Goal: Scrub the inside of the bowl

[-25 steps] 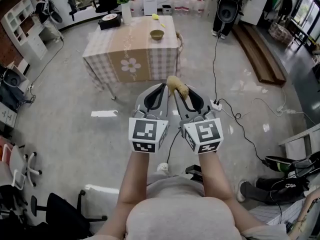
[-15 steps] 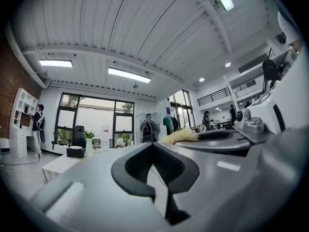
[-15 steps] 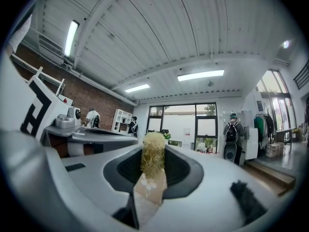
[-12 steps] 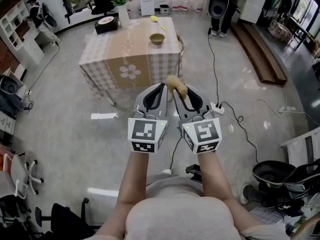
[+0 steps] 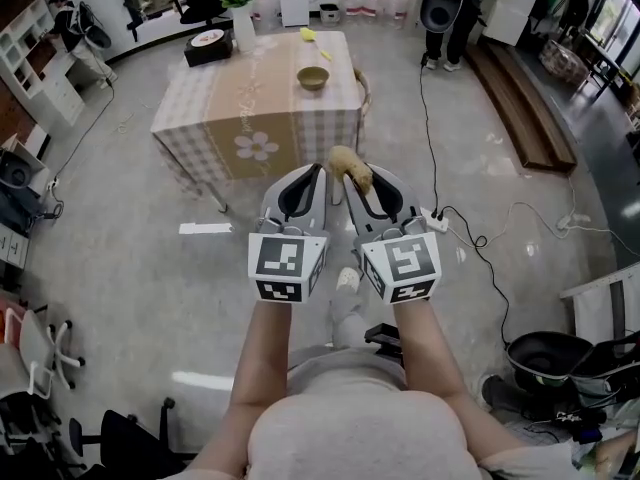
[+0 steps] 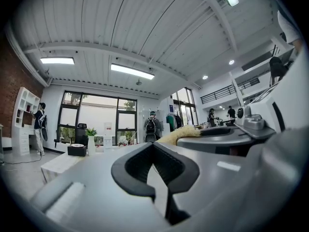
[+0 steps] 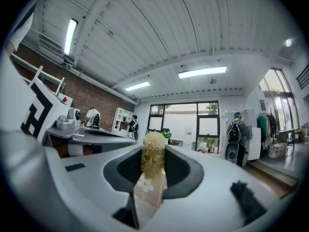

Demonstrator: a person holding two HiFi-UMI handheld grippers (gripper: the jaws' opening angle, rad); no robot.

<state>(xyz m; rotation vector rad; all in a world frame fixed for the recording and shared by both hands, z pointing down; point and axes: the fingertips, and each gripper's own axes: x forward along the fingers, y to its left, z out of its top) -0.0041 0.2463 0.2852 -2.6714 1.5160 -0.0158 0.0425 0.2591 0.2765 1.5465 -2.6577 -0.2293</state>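
Note:
A small olive-green bowl [image 5: 313, 77] stands on a table with a checked cloth and a flower print [image 5: 250, 113], far ahead of both grippers. My right gripper [image 5: 357, 175] is shut on a yellowish fibrous scrubber [image 5: 351, 168], which sticks up between its jaws [image 7: 153, 154]. My left gripper [image 5: 317, 173] is beside it, level, shut and with nothing in it [image 6: 153, 145]. In the left gripper view the scrubber [image 6: 186, 133] shows at the right, over the right gripper's body. Both grippers hang over bare floor, well short of the table.
On the table are also a black box with a plate [image 5: 207, 43], a vase with a plant [image 5: 243, 23] and a yellow item [image 5: 308, 35]. Cables and a power strip [image 5: 436, 218] lie on the floor right of me. A person [image 5: 445, 8] stands at the back; office chairs [image 5: 40, 338] at left.
Both grippers have moved forward towards the table, side by side, with their pose and grip unchanged. The table and bowl now look a little nearer.

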